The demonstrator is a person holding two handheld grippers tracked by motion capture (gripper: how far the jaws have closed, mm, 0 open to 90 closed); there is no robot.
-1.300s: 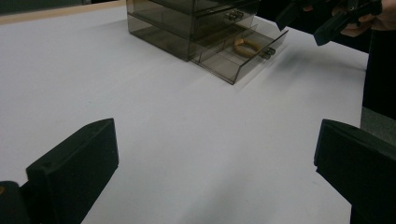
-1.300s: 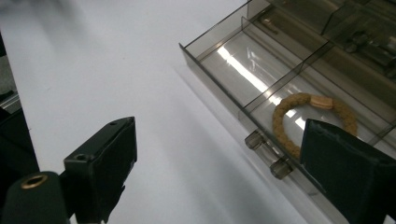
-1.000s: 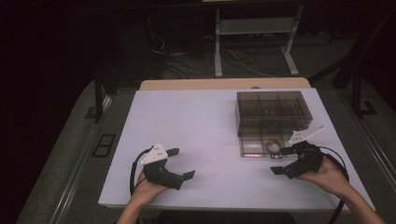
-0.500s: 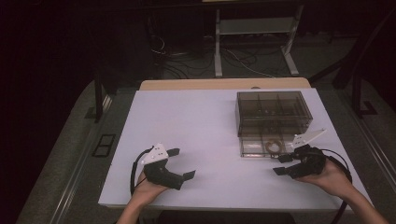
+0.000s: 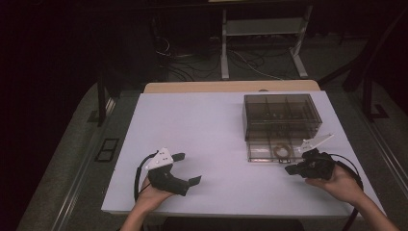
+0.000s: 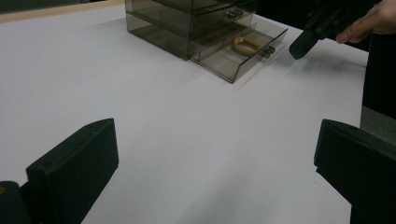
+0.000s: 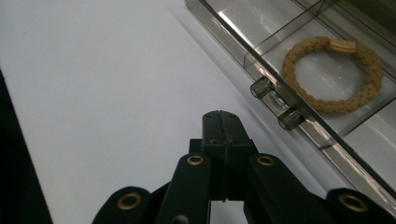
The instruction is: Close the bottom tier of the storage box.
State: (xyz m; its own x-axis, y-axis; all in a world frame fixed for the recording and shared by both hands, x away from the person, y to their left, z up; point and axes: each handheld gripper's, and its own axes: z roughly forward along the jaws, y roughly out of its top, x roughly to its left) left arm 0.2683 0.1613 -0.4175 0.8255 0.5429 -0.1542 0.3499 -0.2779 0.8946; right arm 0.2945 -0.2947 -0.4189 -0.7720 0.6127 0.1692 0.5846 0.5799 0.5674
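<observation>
Black jaws of the right gripper [image 7: 219,122] were pressed flat together, with nothing between them. In the right gripper view their tips sat in the middle of the frame, close to the two small clear knobs [image 7: 275,102] on the front of the open drawer [image 7: 369,135], but not touching them. A tan rope ring [image 7: 334,74] lay inside that drawer, in the upper right of the frame. Its far edge was cut off by the frame.

In the high view the right gripper [image 5: 294,169] was at the lower right, just beside the drawer's front corner. The right hand [image 5: 339,180] held it from behind, with the forearm coming in from the bottom right corner. A black cable looped around the wrist.

The left gripper [image 5: 186,168] had its jaws spread wide and held nothing. In the left gripper view one jaw stood at the lower left and the other at the lower right, with bare white table [image 6: 196,140] between them. The left hand [image 5: 151,195] gripped it from below at the lower left of the high view, well apart from the box.

The smoky clear box [image 5: 281,115] sat on the right side of the table. Its small parts inside were too dark to make out. In the high view the ring [image 5: 283,151] was tiny and hard to see.
</observation>
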